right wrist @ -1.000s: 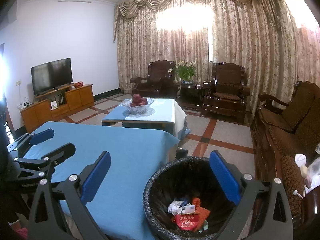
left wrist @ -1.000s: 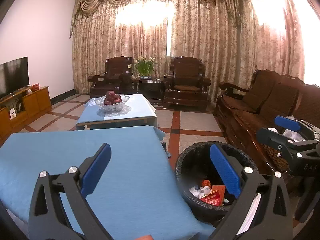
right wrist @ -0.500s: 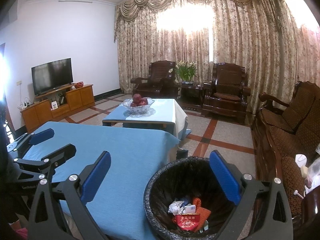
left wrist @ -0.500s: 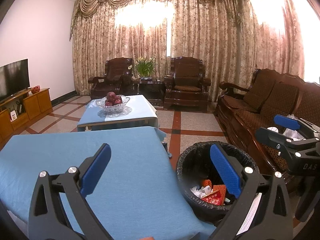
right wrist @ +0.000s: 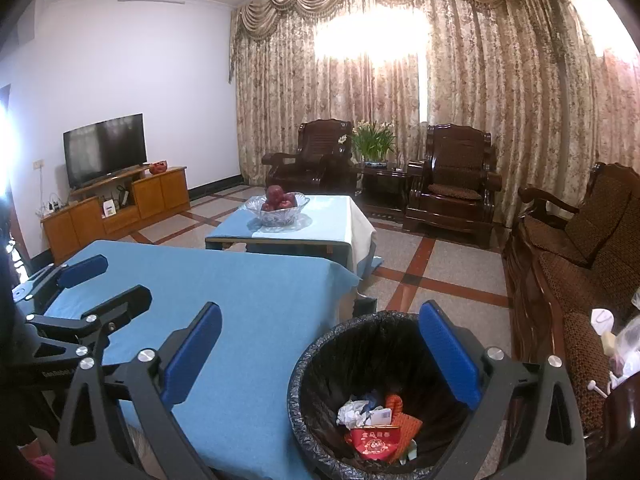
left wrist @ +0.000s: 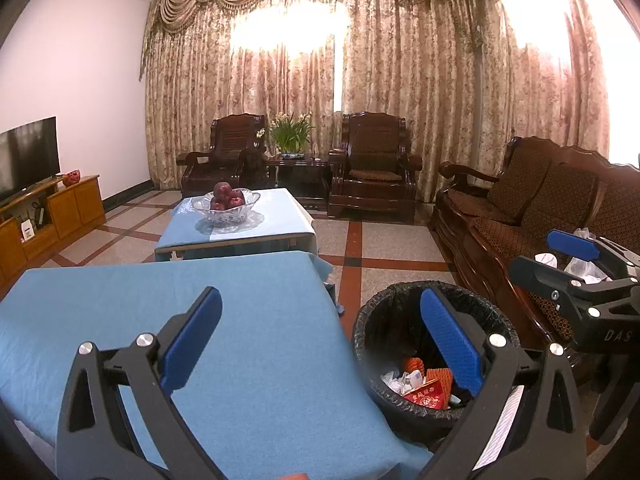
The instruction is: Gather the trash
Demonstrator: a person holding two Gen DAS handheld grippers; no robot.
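Note:
A black-lined trash bin (left wrist: 384, 304) stands on the floor beside the blue-covered table (left wrist: 248, 360). It also shows in the right wrist view (right wrist: 320, 360). Inside lie a red packet (right wrist: 374, 442), crumpled white paper (right wrist: 354, 410) and orange wrappers (left wrist: 438, 376). My left gripper (left wrist: 320, 344) is open and empty, held over the table edge and bin. My right gripper (right wrist: 320, 344) is open and empty, above the bin's left side. The right gripper shows at the right of the left wrist view (left wrist: 560, 264); the left gripper shows at the left of the right wrist view (right wrist: 84, 280).
A second blue-covered table holds a glass bowl of apples (left wrist: 226, 202). A dark wooden sofa (left wrist: 520, 216) with white bags (left wrist: 580, 264) runs along the right. Two armchairs and a plant (left wrist: 292, 136) stand by the curtains. A TV cabinet (right wrist: 116, 200) lines the left wall.
The left wrist view has shifted slightly; the bin sits a little higher and more of its inside shows. Both grippers stay open and empty.

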